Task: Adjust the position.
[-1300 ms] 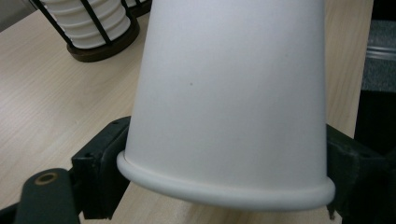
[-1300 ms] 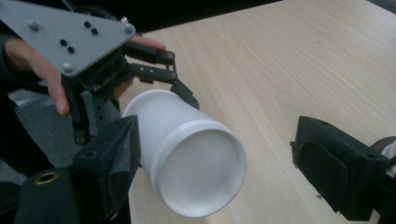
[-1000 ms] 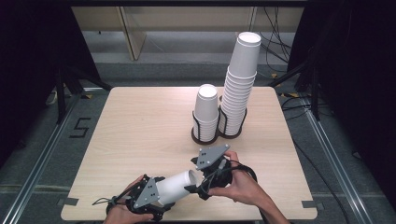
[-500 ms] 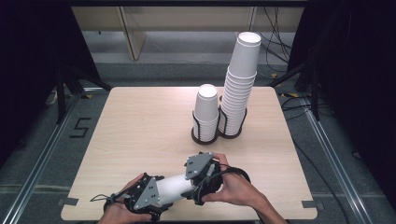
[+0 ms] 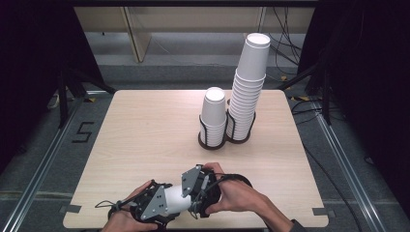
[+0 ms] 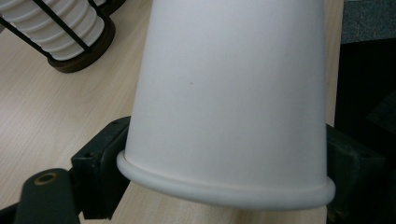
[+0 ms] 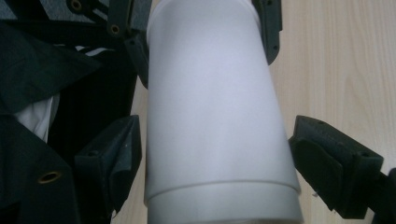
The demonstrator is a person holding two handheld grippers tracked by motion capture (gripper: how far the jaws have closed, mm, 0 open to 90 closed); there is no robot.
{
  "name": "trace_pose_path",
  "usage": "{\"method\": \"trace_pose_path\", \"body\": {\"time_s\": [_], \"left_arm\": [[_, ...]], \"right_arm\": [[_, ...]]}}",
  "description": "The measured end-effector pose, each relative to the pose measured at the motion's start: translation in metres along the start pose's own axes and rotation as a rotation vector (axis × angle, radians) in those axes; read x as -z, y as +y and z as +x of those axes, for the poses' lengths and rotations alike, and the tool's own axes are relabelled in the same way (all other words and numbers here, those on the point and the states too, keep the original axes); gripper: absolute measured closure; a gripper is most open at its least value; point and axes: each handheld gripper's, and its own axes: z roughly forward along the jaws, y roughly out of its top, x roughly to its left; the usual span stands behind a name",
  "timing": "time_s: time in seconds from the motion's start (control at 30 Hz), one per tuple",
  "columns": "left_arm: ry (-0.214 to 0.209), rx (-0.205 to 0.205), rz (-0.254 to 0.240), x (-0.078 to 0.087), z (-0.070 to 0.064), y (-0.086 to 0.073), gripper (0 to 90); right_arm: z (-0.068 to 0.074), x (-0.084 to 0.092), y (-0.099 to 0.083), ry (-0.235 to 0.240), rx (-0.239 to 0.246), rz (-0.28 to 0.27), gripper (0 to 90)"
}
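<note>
Here the paper cup (image 5: 175, 199) lies level between both hands, left gripper (image 5: 153, 209) clamping its rim end, right gripper (image 5: 196, 186) seemingly loose around its base.

Even overhead light, dim surrounds; gripper views soft-focus.

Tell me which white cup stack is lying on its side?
The short stack held between both grippers at the near table edge; the other two stacks stand upright in black holders.

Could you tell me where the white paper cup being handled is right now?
In the high view the white paper cup lies sideways at the table's near edge, between the left hand-held gripper and right hand-held gripper.
</note>
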Motion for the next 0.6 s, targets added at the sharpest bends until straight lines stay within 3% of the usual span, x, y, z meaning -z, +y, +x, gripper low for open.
{"method": "trace_pose_path", "body": {"time_s": [0.03, 0.07, 0.1, 0.17, 0.23, 0.3, 0.33, 0.37, 0.4, 0.43, 0.47, 0.5, 0.53, 0.57, 0.6], "left_arm": [[-0.005, -0.013, 0.014, 0.001, 0.001, 0.0, 15.8], [-0.005, -0.013, 0.014, 0.001, 0.001, 0.0, 15.8], [-0.004, -0.016, 0.016, 0.002, 0.001, 0.001, 15.8], [-0.002, -0.027, 0.024, 0.002, 0.002, 0.001, 15.7], [-0.01, -0.019, 0.015, 0.001, 0.0, 0.0, 15.7], [-0.013, -0.015, 0.01, 0.001, 0.0, 0.0, 15.6], [-0.016, -0.015, 0.011, 0.001, -0.001, 0.0, 15.5], [-0.02, -0.014, 0.011, 0.001, -0.001, 0.0, 15.2], [-0.031, 0.0, -0.014, 0.001, 0.0, -0.001, 13.6], [-0.011, -0.113, -0.022, 0.0, 0.008, 0.001, 12.4], [-0.011, -0.113, -0.022, 0.0, 0.008, 0.001, 11.4], [-0.02, -0.163, -0.035, 0.0, 0.012, 0.002, 11.4], [-0.021, -0.129, -0.095, -0.002, 0.012, -0.002, 9.8], [-0.029, -0.037, -0.106, -0.002, 0.008, -0.005, 9.4], [-0.029, -0.037, -0.106, -0.002, 0.008, -0.005, 9.2]], "right_arm": [[0.0, -0.003, 0.001, -0.005, 0.034, 0.03, 18.3], [0.0, -0.003, 0.001, -0.005, 0.034, 0.03, 18.3], [-0.001, -0.006, 0.001, -0.006, 0.08, 0.036, 19.1], [0.0, -0.006, 0.001, -0.012, 0.061, 0.05, 19.7], [-0.001, -0.007, 0.001, -0.01, 0.087, 0.048, 21.9], [0.0, -0.008, 0.001, -0.002, 0.083, 0.062, 24.1], [-0.004, -0.01, 0.001, 0.001, 0.138, 0.049, 24.2], [-0.004, -0.011, 0.0, -0.001, 0.146, 0.054, 24.3], [-0.002, -0.01, -0.001, -0.006, 0.122, 0.071, 24.1], [-0.004, -0.011, -0.001, 0.005, 0.165, 0.061, 24.1], [-0.004, -0.011, -0.001, 0.005, 0.165, 0.061, 24.1], [-0.008, -0.012, -0.002, -0.002, 0.205, 0.025, 24.0], [-0.026, -0.021, 0.001, 0.009, 0.437, -0.152, 23.9], [-0.029, -0.022, 0.0, 0.005, 0.475, -0.192, 23.8], [-0.029, -0.022, 0.0, 0.005, 0.475, -0.192, 23.8]]}}
